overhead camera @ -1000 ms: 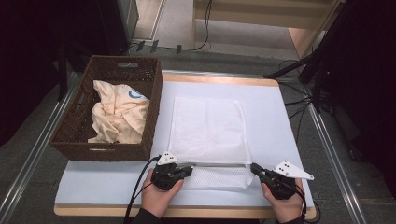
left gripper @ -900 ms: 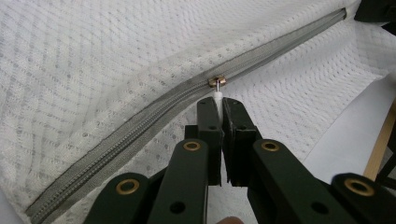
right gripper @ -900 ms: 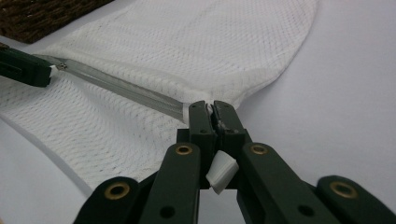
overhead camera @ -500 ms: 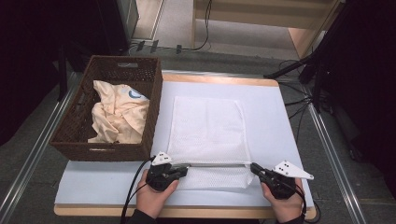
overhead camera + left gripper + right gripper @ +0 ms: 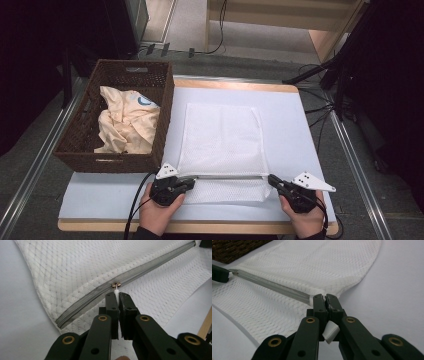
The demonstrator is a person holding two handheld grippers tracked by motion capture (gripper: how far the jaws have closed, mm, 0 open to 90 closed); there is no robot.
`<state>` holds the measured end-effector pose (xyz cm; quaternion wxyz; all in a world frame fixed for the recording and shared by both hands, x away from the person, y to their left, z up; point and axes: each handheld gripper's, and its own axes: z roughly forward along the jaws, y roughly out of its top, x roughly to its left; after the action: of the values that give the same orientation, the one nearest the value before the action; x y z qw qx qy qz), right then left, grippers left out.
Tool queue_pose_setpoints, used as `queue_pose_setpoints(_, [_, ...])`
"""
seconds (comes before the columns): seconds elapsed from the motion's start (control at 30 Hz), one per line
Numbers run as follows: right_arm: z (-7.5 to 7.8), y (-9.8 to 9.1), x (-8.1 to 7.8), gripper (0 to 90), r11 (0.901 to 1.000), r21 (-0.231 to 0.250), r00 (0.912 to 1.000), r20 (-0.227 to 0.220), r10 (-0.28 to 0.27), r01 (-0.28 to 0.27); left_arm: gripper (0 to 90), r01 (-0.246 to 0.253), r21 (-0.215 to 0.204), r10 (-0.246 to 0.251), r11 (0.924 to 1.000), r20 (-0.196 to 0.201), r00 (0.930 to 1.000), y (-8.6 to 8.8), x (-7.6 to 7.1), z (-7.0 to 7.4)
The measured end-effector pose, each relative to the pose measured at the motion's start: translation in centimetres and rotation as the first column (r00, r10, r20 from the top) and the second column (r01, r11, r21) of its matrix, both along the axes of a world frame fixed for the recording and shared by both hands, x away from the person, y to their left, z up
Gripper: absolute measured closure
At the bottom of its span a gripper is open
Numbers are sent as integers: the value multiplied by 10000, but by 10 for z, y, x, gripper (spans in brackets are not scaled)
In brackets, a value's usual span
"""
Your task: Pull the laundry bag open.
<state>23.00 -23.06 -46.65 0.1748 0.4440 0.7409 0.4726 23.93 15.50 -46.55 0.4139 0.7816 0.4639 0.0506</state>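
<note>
Left tool (image 5: pixel 117 295) pinches the white zipper pull (image 5: pixel 116 291) of the mesh laundry bag (image 5: pixel 222 137); my right tool (image 5: pixel 325 298) clamps the far end of the zipper (image 5: pixel 227 176). That zipper runs straight between the two, along the bag's near side, so I judge the pull must travel toward my right tool. Relative to the bag, the wicker basket (image 5: pixel 160 125) stands just left, and bare table (image 5: pixel 292 130) lies to its right.

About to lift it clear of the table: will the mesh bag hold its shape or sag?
The mesh bag will probably sag: it lies flat and thin, and creases where the right tongs pinch its edge. Likely light, since the weave is open. Only the zipper looks stiffer.
</note>
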Motion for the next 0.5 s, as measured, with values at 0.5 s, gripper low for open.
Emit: queue_pose_setpoints(0.5, [-1, -1, 1, 885, 10000, -51, 10000, -57, -78, 77, 876, -433, -75, 432, 9990, -89, 9990, 26, -6, 3])
